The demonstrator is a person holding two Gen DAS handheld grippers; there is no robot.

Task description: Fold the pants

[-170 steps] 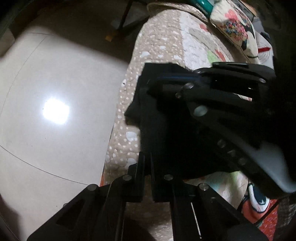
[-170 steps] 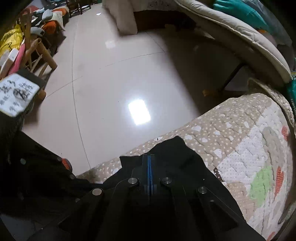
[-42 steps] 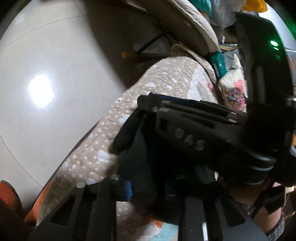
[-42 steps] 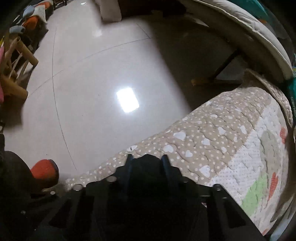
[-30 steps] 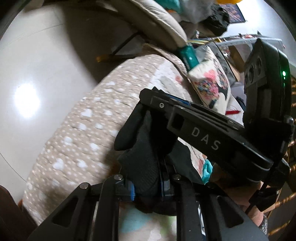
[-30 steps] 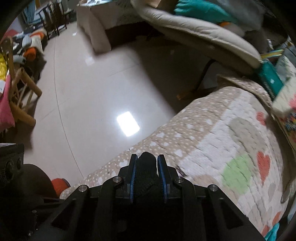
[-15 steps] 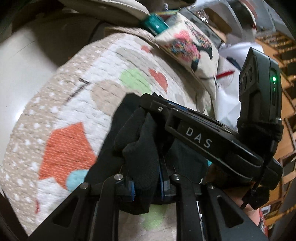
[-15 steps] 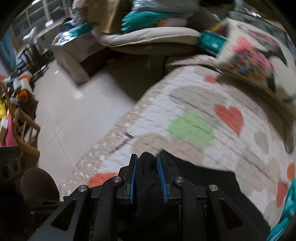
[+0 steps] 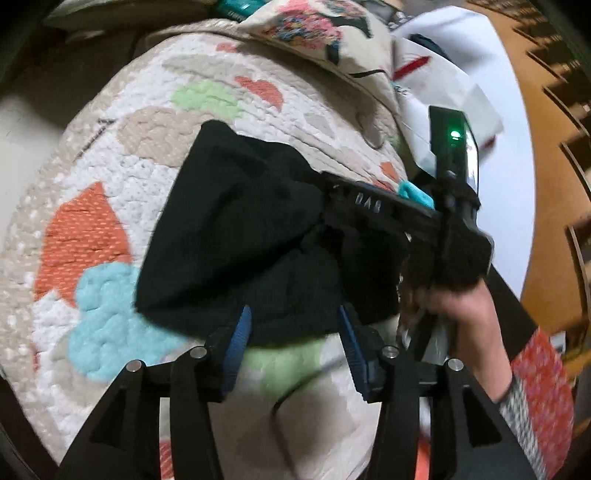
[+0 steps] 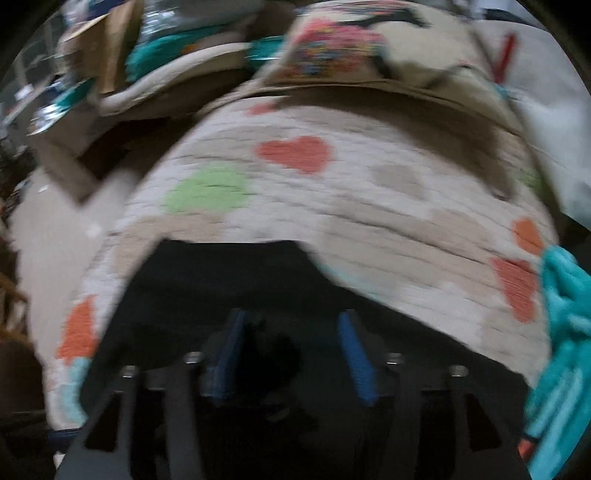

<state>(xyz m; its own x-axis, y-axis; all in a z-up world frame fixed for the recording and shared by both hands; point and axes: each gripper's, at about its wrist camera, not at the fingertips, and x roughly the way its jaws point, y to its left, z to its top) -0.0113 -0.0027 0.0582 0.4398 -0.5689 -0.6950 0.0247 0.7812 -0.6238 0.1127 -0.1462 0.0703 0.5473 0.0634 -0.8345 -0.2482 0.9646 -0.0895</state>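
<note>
The black pants (image 9: pixel 236 236) lie folded on a quilted bed cover (image 9: pixel 110 177) with coloured hearts. My left gripper (image 9: pixel 293 343) is open, its blue pads on either side of the near edge of the pants. In the left wrist view the right gripper (image 9: pixel 332 206) reaches over the pants from the right, held by a hand. In the blurred right wrist view my right gripper (image 10: pixel 291 347) is open above the pants (image 10: pixel 229 280), with black cloth between the pads but not pinched.
A flowered pillow (image 9: pixel 314 29) and white bedding (image 9: pixel 443 81) lie at the far end of the bed. A teal cloth (image 10: pixel 561 332) lies at the right. A beige cushion and clutter (image 10: pixel 166 81) lie beyond the bed's left side.
Both grippers carried the pants' end across the bed, then opened and let go. The pants now lie folded over on the cover.
</note>
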